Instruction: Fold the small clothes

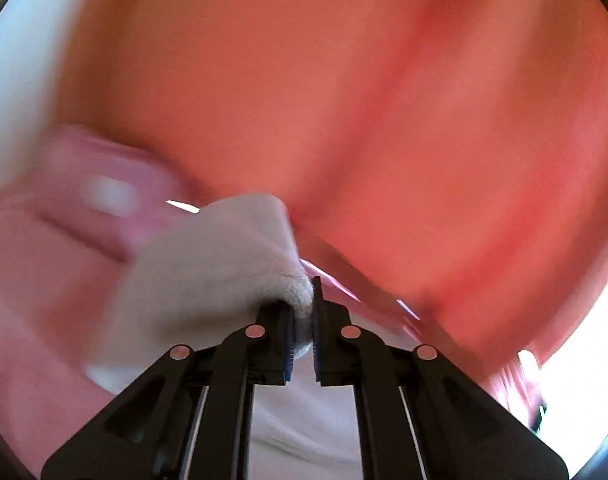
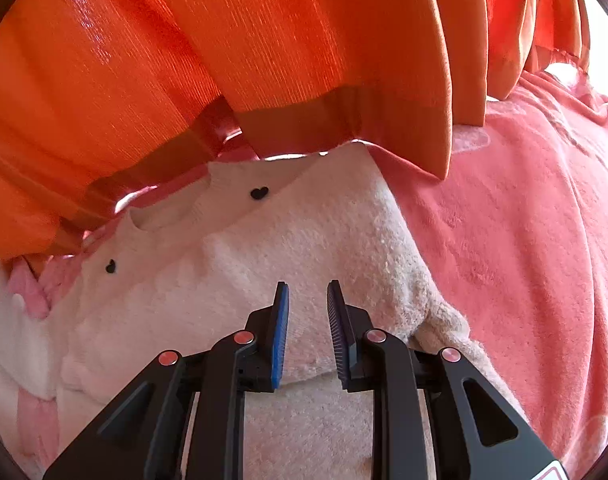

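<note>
A small cream fuzzy sweater (image 2: 295, 248) with tiny black hearts lies spread on a pink blanket (image 2: 524, 240). My right gripper (image 2: 307, 300) is open just above the sweater's lower middle, jaws apart with nothing between them. My left gripper (image 1: 304, 308) is shut on a bunched corner of the cream sweater (image 1: 223, 264) and holds it lifted; the left wrist view is blurred by motion.
An orange pleated curtain (image 2: 263, 48) hangs along the far edge above the blanket and fills the left wrist view (image 1: 344, 100). Pink fabric (image 1: 43, 280) lies at the left. Bright light shows at the far right.
</note>
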`<move>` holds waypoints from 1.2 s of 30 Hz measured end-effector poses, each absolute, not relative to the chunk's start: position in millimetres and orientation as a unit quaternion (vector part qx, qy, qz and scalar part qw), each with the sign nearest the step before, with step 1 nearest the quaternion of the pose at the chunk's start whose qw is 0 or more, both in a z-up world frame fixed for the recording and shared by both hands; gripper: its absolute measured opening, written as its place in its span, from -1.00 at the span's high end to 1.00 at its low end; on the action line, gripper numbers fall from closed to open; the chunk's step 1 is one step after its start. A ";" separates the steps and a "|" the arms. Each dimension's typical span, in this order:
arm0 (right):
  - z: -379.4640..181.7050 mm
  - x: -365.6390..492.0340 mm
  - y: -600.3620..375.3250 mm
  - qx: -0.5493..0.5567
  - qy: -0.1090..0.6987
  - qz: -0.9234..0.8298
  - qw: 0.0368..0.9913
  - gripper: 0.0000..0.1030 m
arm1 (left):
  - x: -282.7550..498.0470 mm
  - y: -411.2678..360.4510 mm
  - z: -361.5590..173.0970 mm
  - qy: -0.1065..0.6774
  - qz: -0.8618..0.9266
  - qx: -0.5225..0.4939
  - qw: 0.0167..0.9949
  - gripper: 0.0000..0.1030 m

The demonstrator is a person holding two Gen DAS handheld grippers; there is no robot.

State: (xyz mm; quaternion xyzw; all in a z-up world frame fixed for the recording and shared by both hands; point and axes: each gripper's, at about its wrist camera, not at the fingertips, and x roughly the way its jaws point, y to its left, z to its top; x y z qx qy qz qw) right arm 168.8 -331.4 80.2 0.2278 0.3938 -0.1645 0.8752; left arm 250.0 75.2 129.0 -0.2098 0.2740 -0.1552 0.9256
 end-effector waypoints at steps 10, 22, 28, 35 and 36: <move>84.2 163.0 -342.9 0.215 0.404 -0.142 0.878 0.21 | 214.4 -9.8 29.6 0.412 -0.157 -0.133 0.888 0.04; 45.6 176.3 -318.6 0.249 0.487 -0.128 0.827 -0.11 | 260.5 133.3 -8.3 0.421 -0.009 -0.327 0.846 -0.14; 54.4 185.2 -284.2 0.173 0.478 -0.134 0.851 0.24 | 262.0 159.5 -22.7 0.419 -0.029 -0.412 0.808 -0.07; 121.1 179.3 -292.7 0.157 0.347 -0.090 0.920 0.94 | 263.7 158.8 -15.5 0.405 -0.041 -0.398 0.822 0.79; 134.0 174.2 -296.8 0.145 0.317 -0.092 0.933 0.94 | 264.4 157.7 -14.9 0.404 -0.042 -0.396 0.824 0.79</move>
